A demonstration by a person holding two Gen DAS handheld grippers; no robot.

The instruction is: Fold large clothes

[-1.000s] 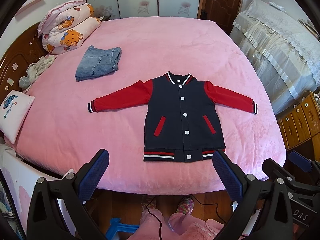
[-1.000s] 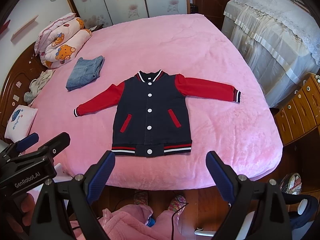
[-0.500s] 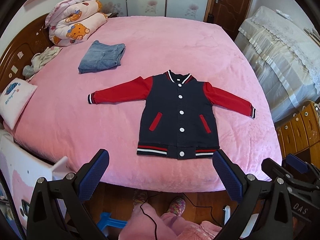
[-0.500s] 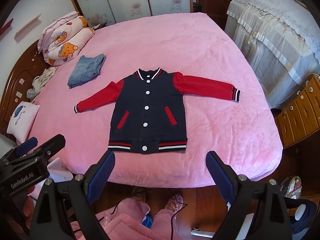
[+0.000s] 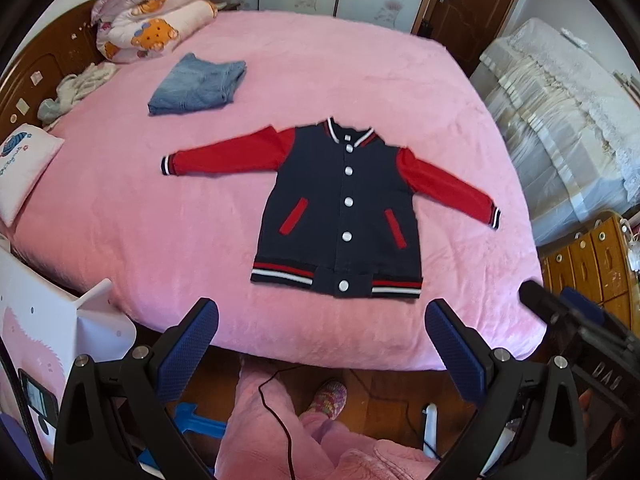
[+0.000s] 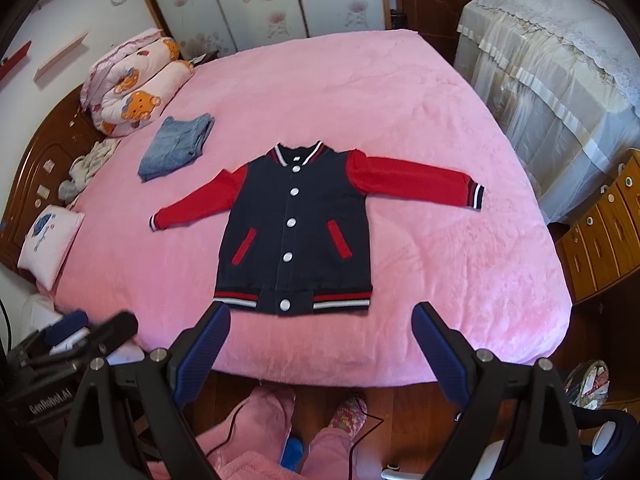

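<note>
Jacket point(image 5: 340, 208) point(image 6: 294, 232), navy body with red sleeves, white snap buttons, red pocket welts and striped collar, cuffs and hem: laid flat and face up on the near half of a pink bed point(image 5: 360, 80) point(image 6: 340, 92), buttoned shut, both sleeves spread out to left and right, hem toward the near edge, collar toward the far side. Left hand-held gripper point(image 5: 322, 344): jaws spread wide, blue pads empty, held in the air over the near edge of the bed, just short of the hem and touching nothing. Right hand-held gripper point(image 6: 320, 340): likewise wide and empty, poised just near of the hem, apart from the cloth. Folded denim garment point(image 5: 198, 88) point(image 6: 176, 148): on the bed, far left of the jacket, well apart from it. Rolled quilt with bear print point(image 5: 152, 20) point(image 6: 132, 80): far left corner of the bed. White pillow point(image 5: 24, 168) point(image 6: 50, 240): left edge of the bed. Wooden drawer unit point(image 5: 592, 256) point(image 6: 604, 224): right of the bed. Person's legs in pink and patterned slippers point(image 5: 330, 396) point(image 6: 348, 414): on the wooden floor below the grippers
</note>
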